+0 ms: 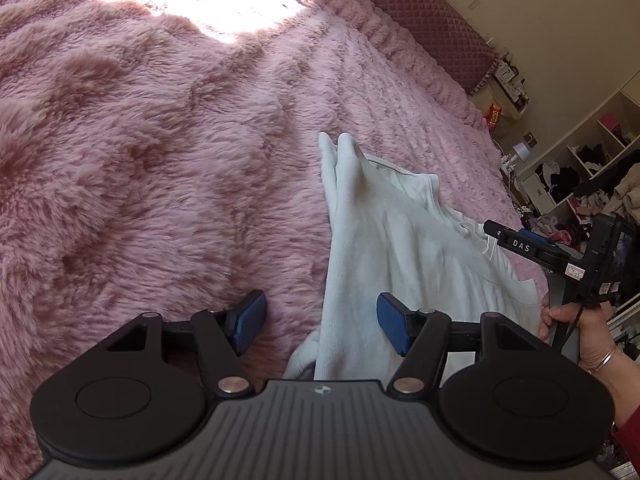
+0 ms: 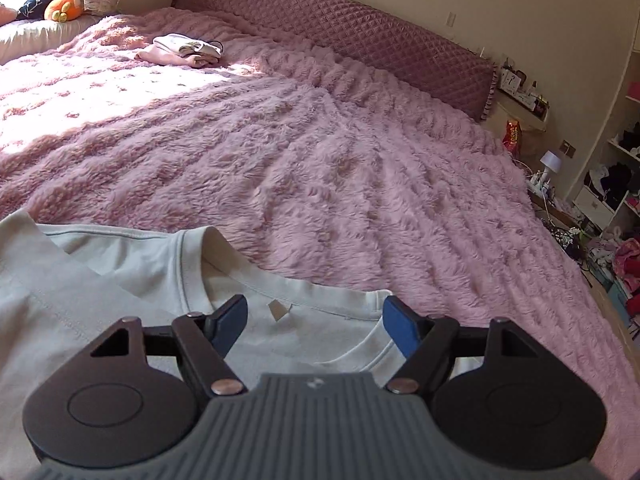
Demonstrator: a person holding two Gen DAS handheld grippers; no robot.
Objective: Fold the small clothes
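Nearest the lens in each wrist view sits a black and grey gripper body with blue-padded fingers spread wide, and neither gripper has hold of anything. Beyond them a bed [image 2: 320,168] fills both views, covered by a fluffy pink blanket [image 1: 140,140] with a patch of sunlight across its far side. Along the far edge of the bed runs a quilted mauve headboard [image 2: 340,28]. A white T-shirt [image 2: 120,280] lies on the blanket at the near edge, rumpled, with part of it folded over itself. The left gripper [image 1: 322,322] hangs above the T-shirt's left border, one finger over the blanket and the other over the white cloth. The right gripper [image 2: 314,326] hovers over the neckline [image 2: 280,300], where a small label shows just inside the collar; its fingers sit either side of that opening, and I cannot tell whether they touch the cloth. In the left wrist view the right hand [image 1: 576,332] grips its handle beside the T-shirt's far edge. A small pile of folded clothes [image 2: 184,52] rests well apart, in the sunlit far part of the bed. Cluttered shelves [image 2: 616,168] stand by the wall at the right, and an orange plush toy [image 2: 64,8] lies at the far left corner.
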